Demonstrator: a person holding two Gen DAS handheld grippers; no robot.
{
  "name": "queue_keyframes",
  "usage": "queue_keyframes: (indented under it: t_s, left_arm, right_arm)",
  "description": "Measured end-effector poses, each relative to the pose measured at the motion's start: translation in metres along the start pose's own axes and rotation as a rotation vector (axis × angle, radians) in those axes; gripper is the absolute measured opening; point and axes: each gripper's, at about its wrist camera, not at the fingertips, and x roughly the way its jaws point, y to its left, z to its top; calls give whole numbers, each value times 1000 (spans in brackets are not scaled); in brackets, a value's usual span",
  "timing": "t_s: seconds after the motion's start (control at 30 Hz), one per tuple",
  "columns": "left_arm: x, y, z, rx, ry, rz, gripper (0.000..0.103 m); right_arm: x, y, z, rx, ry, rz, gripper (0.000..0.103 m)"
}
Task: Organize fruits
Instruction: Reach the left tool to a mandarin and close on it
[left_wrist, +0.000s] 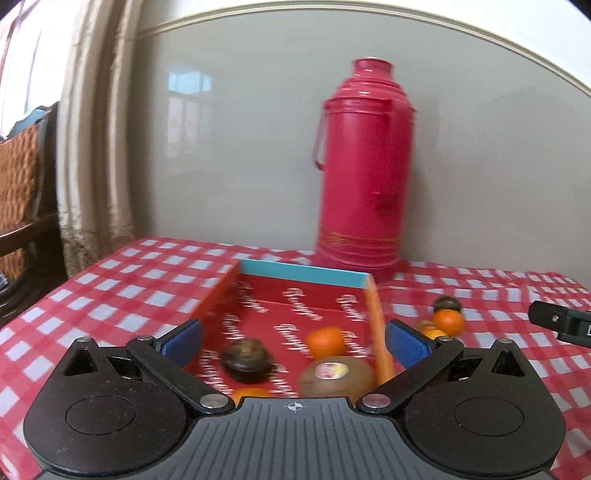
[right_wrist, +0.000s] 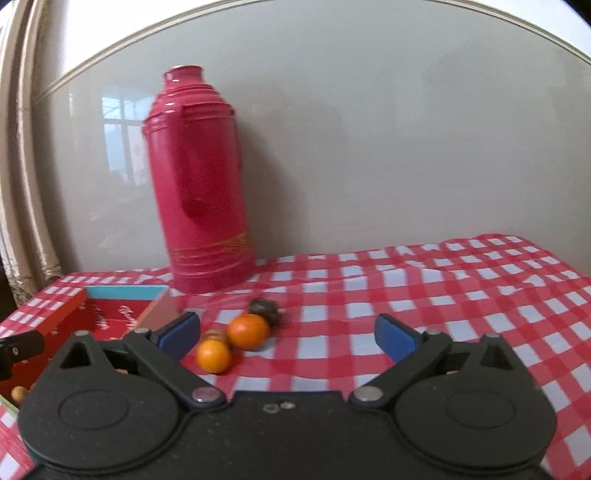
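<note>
A red box with a blue far wall lies open on the checked cloth. In it are a dark mangosteen, an orange, a brown kiwi with a sticker and part of another orange. My left gripper is open and empty just above the box. On the cloth right of the box lie an orange, a smaller orange, a small brown fruit and a dark mangosteen. My right gripper is open and empty, just behind these fruits.
A tall red thermos stands at the back against the beige wall, behind the box; it also shows in the left wrist view. The checked tablecloth stretches right. A wicker chair and curtain are at far left.
</note>
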Motion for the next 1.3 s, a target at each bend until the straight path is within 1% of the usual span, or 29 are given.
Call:
queue_keyframes:
  t_s: [0.13,0.2,0.3,0.47,0.5,0.57,0.63,0.8,0.83,0.87,0.93,1.03,1.13,1.2,1.3]
  left_arm:
    - [0,-31,0,41,-21,-33,103]
    - [2,-46,-1,63,-17,-43,103]
    - [5,-65,-2,74,-9,-80,103]
    - [8,-87,-2,73,-11,-113,102]
    - [10,-92,-3,72,-8,-120,101]
    - [15,-102,-3,80,2,-134,90]
    - [23,-113,-3,81,21,-148,87]
    - [39,-140,-7,134,43,-146,86]
    - [43,-145,-8,141,56,-138,82]
    - [47,-147,-9,148,74,-128,74]
    - [56,-150,-13,142,117,-122,66]
    - [65,-152,-18,132,135,-98,66]
    - [74,-151,-21,116,150,-91,66]
    - [81,-151,-20,101,165,-97,66]
    - [90,-151,-17,99,174,-84,66]
  right_arm:
    - [-5,-18,1,18,-13,-34,95]
    - [-7,-26,2,30,-25,-54,95]
    - [-7,-40,-1,46,-27,-80,95]
    - [-8,-63,-7,37,-38,-134,95]
    - [-9,-68,-8,46,-44,-142,95]
    - [-8,-79,-10,72,-53,-161,95]
    - [-5,-88,-10,92,-42,-179,95]
    - [-7,-106,-11,124,-54,-210,95]
    - [-7,-109,-11,132,-55,-215,95]
    - [-5,-111,-11,138,-54,-217,95]
    - [-2,-116,-9,150,-55,-222,95]
    - [6,-123,-7,156,-54,-230,95]
    - [17,-131,-4,164,-22,-242,95]
    - [24,-136,-4,165,-7,-252,95]
    - [31,-138,-1,170,-11,-253,95]
